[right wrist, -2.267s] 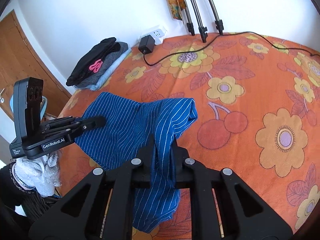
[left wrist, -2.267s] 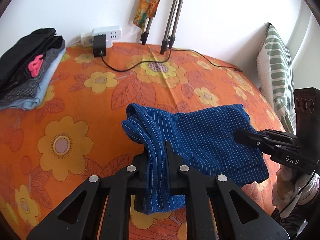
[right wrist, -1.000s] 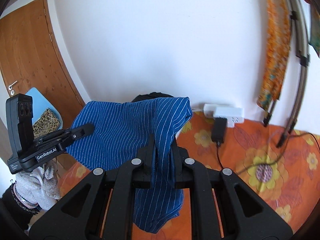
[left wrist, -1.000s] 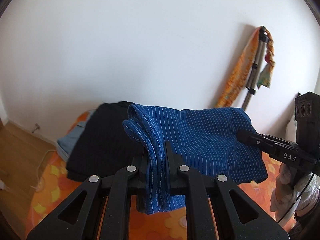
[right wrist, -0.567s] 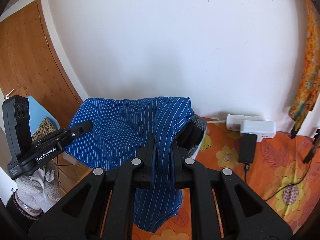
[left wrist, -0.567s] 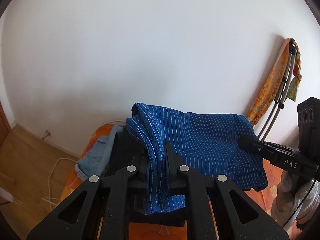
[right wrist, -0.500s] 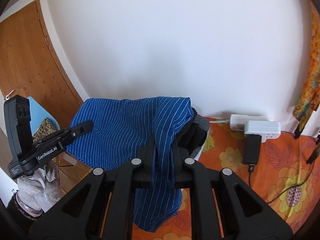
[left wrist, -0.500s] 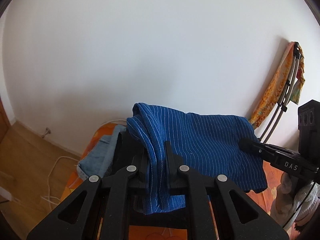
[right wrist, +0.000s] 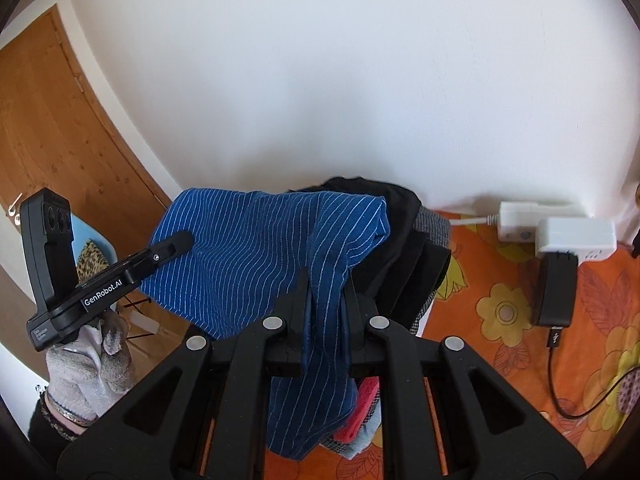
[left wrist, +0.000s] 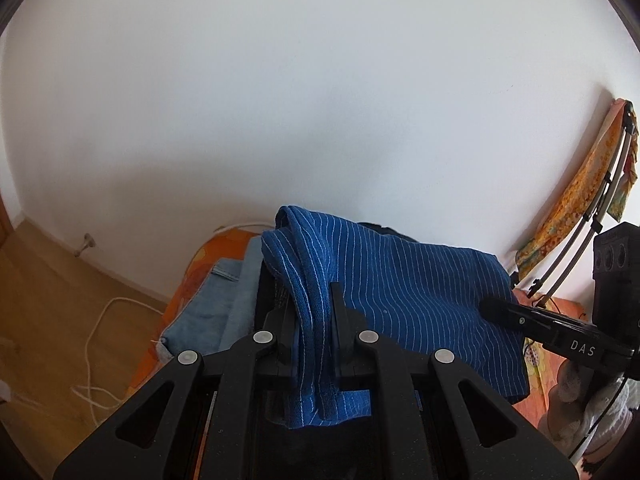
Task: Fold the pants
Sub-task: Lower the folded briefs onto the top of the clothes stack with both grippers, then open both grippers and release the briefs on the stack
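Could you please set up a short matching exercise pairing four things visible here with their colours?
Things:
1. pants
2. power adapter
3. door
4. bedsheet

Colours:
A. orange with yellow flowers
B. blue with thin white stripes
C. brown wood
D. black

Pairs: 1-B, 2-D, 3-C, 4-A

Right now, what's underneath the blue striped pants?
Under the blue striped pants, held up by both grippers, sits a stack of folded clothes: black and grey pieces, something pink, light denim at the bottom. The pants cover the stack's middle.
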### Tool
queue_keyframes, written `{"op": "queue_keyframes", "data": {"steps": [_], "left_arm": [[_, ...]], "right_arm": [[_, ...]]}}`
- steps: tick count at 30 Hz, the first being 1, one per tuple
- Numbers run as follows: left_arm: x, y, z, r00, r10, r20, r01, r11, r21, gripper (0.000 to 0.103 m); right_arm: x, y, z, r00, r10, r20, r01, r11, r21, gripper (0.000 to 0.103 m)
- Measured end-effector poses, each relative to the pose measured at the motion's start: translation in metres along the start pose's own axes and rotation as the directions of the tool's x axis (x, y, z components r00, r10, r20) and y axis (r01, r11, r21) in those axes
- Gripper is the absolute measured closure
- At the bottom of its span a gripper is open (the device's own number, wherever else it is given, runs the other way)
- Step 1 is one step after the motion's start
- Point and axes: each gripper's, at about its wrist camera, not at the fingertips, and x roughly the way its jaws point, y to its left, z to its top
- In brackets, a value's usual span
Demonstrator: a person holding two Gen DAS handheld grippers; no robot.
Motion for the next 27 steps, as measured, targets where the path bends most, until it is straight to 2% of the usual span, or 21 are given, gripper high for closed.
{"op": "queue_keyframes", "data": {"steps": [3,5,7,8,10,11,12,15,18,22,27], "left_arm": [[0.024,0.006,-0.008,0.999,-0.003,-0.053,0.003,1.000,-0.011,0.093],[0.033,0.011,-0.011,0.998,0.008,-0.061,-0.010,1.000,-0.016,0.092],[0.036,0.017,-0.010,0.998,0.012,-0.066,-0.015,0.999,-0.034,0.084],[0.038,0.021,-0.009,0.997,0.031,-0.065,-0.034,0.999,-0.039,0.075],[0.038,0.026,-0.005,0.995,0.081,-0.055,-0.083,0.996,-0.035,0.059],[0.036,0.027,-0.003,0.994,0.102,-0.046,-0.104,0.994,-0.025,0.059],[0.037,0.031,-0.001,0.992,0.122,-0.040,-0.123,0.992,-0.015,0.059],[0.033,0.031,0.001,0.985,0.169,-0.028,-0.169,0.986,0.010,0.055],[0.028,0.032,0.002,0.982,0.190,-0.013,-0.190,0.982,0.018,0.053],[0.015,0.027,0.000,0.978,0.209,0.019,-0.209,0.977,0.035,0.054],[-0.004,0.014,0.003,0.978,0.198,0.073,-0.203,0.976,0.075,0.054]], "right_arm": [[0.020,-0.013,-0.003,0.999,-0.017,-0.031,0.018,1.000,0.019,0.092],[0.031,-0.017,-0.006,0.998,-0.027,-0.052,0.028,0.999,0.019,0.092],[0.038,-0.021,-0.008,0.998,-0.037,-0.060,0.039,0.999,0.025,0.091],[0.040,-0.023,-0.009,0.997,-0.041,-0.063,0.042,0.999,0.028,0.089],[0.041,-0.027,-0.009,0.996,-0.059,-0.060,0.061,0.998,0.033,0.079],[0.040,-0.028,-0.009,0.996,-0.069,-0.058,0.071,0.997,0.033,0.070],[0.039,-0.029,-0.009,0.995,-0.080,-0.057,0.082,0.996,0.029,0.065],[0.032,-0.029,-0.008,0.990,-0.133,-0.043,0.133,0.991,-0.006,0.055],[0.018,-0.027,-0.009,0.985,-0.171,-0.013,0.170,0.985,-0.024,0.055],[-0.006,-0.009,-0.012,0.969,-0.231,0.086,0.241,0.963,-0.124,0.055],[-0.012,0.018,-0.013,0.979,-0.161,0.126,0.187,0.957,-0.223,0.055]]}}
